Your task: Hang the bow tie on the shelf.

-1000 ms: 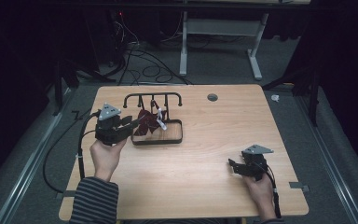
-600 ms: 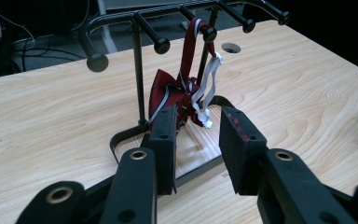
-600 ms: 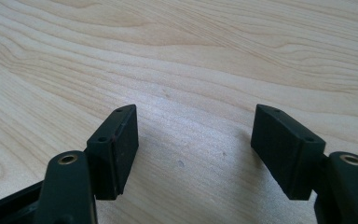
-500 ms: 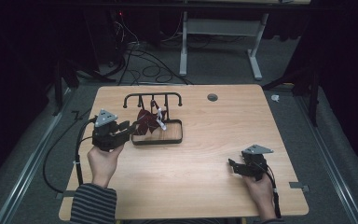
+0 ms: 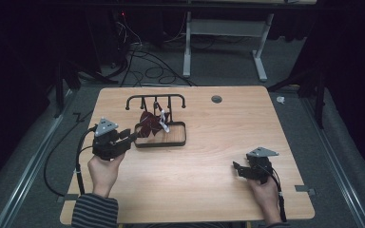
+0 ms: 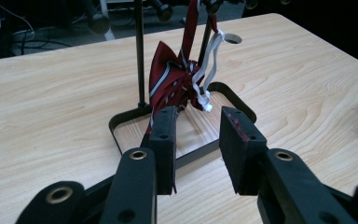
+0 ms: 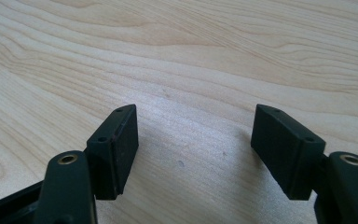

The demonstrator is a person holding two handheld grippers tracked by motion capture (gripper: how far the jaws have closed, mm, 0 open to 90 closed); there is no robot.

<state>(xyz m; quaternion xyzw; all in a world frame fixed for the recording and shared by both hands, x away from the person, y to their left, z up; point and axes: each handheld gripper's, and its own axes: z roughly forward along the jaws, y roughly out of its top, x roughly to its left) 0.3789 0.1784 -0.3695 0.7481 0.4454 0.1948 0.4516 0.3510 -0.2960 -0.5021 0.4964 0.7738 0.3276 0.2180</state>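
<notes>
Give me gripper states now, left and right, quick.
Left gripper: open, nothing between the pads, aimed at the red striped bow tie hanging on the black rack.
Right gripper: open, empty, over bare table.

A wooden table (image 5: 209, 190) with a pale grain stands on grey carpet (image 5: 228, 76). A small round hole (image 5: 216, 99) sits in its top near the far edge, a little right of the middle. Past the far edge, a bundle of dark cables (image 5: 142, 66) trails over the carpet beside the white legs of another desk (image 5: 187, 47). A small white scrap (image 5: 280, 99) lies on the floor just off the far right corner. A grey strip of tape (image 5: 300, 188) sticks out at the right edge near the near corner. Metal rails (image 5: 24, 175) run along the floor on either side of the table.
</notes>
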